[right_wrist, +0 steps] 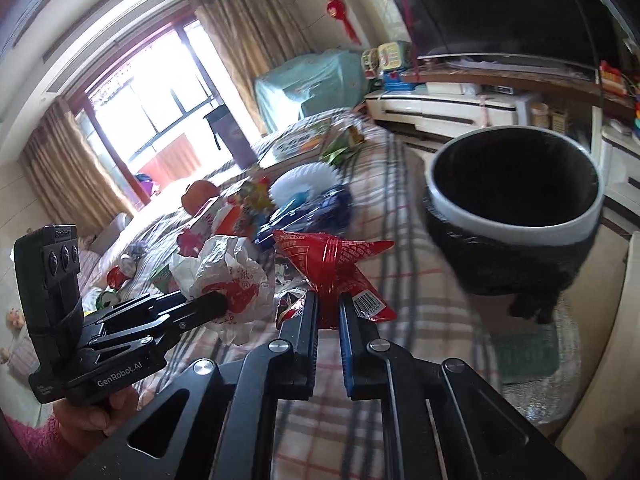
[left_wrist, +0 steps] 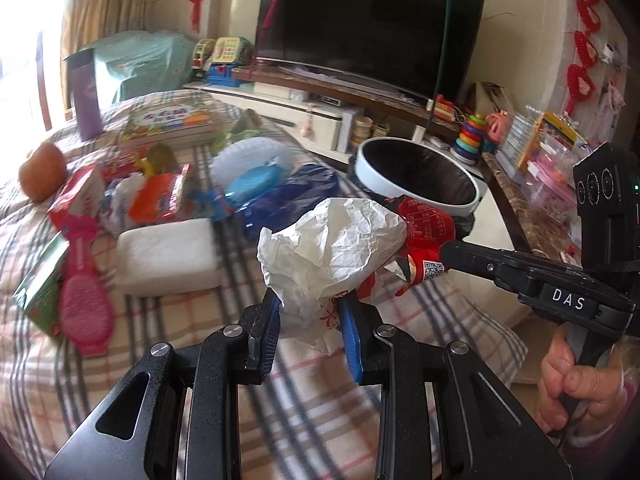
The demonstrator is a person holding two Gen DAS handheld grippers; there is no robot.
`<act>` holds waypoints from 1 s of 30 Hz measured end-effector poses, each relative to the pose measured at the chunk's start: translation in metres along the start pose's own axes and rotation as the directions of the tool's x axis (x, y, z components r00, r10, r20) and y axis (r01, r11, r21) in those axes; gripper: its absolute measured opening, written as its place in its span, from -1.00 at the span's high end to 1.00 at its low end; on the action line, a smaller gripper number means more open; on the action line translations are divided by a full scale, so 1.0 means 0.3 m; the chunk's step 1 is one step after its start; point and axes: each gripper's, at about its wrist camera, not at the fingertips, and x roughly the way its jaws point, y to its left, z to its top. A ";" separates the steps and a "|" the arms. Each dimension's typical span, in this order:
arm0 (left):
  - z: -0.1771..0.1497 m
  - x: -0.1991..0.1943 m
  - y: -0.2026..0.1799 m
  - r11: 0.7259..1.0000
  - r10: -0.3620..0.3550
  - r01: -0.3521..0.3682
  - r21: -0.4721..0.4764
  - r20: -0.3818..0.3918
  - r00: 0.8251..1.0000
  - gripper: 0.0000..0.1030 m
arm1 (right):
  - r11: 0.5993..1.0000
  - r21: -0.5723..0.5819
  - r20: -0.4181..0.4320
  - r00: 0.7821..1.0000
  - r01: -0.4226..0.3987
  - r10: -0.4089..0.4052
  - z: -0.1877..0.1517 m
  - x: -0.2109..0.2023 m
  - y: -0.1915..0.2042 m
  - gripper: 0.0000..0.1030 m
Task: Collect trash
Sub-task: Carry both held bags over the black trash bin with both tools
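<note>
A crumpled white paper wrapper [left_wrist: 332,248] with red print hangs above the plaid cloth, and my left gripper [left_wrist: 310,308] is shut on its lower part. Just right of it, my right gripper [left_wrist: 448,252] pinches a red snack wrapper [left_wrist: 428,232]. In the right wrist view the right gripper [right_wrist: 328,308] is shut on the red snack wrapper [right_wrist: 332,264], and the left gripper [right_wrist: 220,304] holds the white paper [right_wrist: 224,276] beside it on the left. A round trash bin [left_wrist: 362,160] with a white rim and black liner stands open just beyond both wrappers, off the cloth's right edge [right_wrist: 520,234].
The plaid-covered surface [left_wrist: 200,320] holds a pink brush [left_wrist: 84,304], a white foam block [left_wrist: 168,256], an orange [left_wrist: 42,170], a blue bag [left_wrist: 292,196], packets and a book [left_wrist: 168,120]. A television [left_wrist: 368,28] on a low stand lies behind. A hand [left_wrist: 576,392] grips the right handle.
</note>
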 end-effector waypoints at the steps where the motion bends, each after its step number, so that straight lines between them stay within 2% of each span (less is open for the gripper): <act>1: 0.010 0.007 -0.018 1.000 -0.004 0.004 0.012 -0.001 1.000 0.49 | 1.000 0.008 0.010 1.000 0.014 -0.014 0.005 -0.014 -0.019 0.82; 13: 0.116 0.139 -0.183 0.994 -0.052 0.057 0.098 -0.055 0.997 0.49 | 0.990 0.074 0.057 0.991 0.119 -0.123 0.054 -0.088 -0.206 0.82; 30: 0.213 0.265 -0.302 0.984 -0.074 0.088 0.153 -0.091 0.993 0.49 | 0.981 0.099 0.077 0.982 0.165 -0.173 0.111 -0.124 -0.333 0.82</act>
